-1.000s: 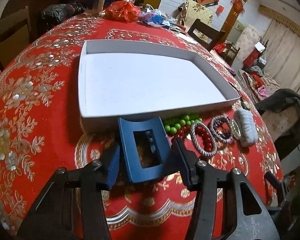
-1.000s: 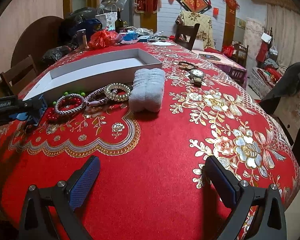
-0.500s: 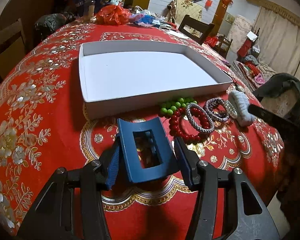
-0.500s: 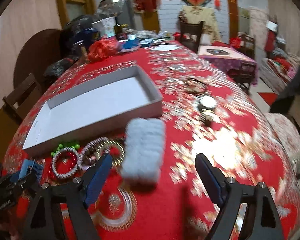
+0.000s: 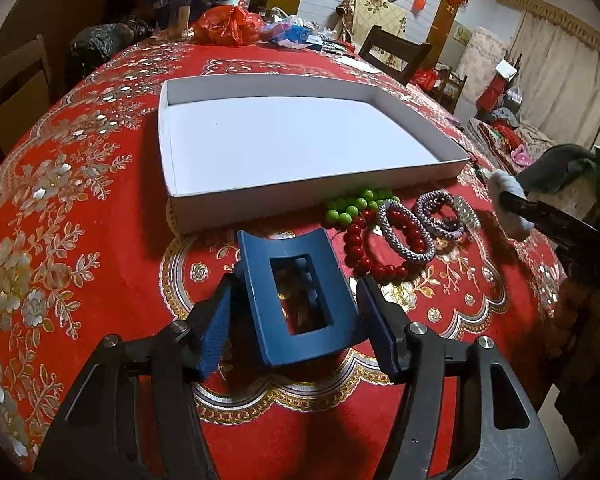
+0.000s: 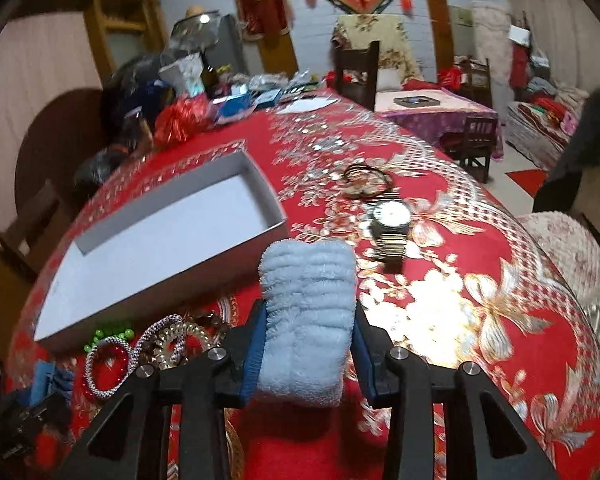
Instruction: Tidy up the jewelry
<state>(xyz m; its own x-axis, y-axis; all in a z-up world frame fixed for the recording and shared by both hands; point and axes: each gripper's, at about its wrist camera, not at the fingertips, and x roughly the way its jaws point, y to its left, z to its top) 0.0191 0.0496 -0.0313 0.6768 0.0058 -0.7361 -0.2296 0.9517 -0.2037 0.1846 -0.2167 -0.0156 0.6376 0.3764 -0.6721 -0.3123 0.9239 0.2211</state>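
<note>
Beside the white tray's (image 6: pixel 204 268) near wall, right tool (image 6: pixel 308 344) clamps fluffy scrunchie (image 6: pixel 308 320).

A bright red tablecloth (image 5: pixel 100 280) with gold and silver floral embroidery covers the worktop. On it sits a plain white shallow box (image 5: pixel 284 140). A dark blue hair claw (image 5: pixel 296 300) shows between the blue ribbed pads (image 5: pixel 216 332) of a black hand-held gripper. Beads lie nearby: lime green (image 5: pixel 348 206), glossy red (image 5: pixel 374 258), and a silver-and-lilac woven bangle (image 5: pixel 440 212). A fluffy pale blue scrunchie (image 6: pixel 308 320) and a white-faced, dark-banded watch (image 6: pixel 390 220) complete the colours.
</note>
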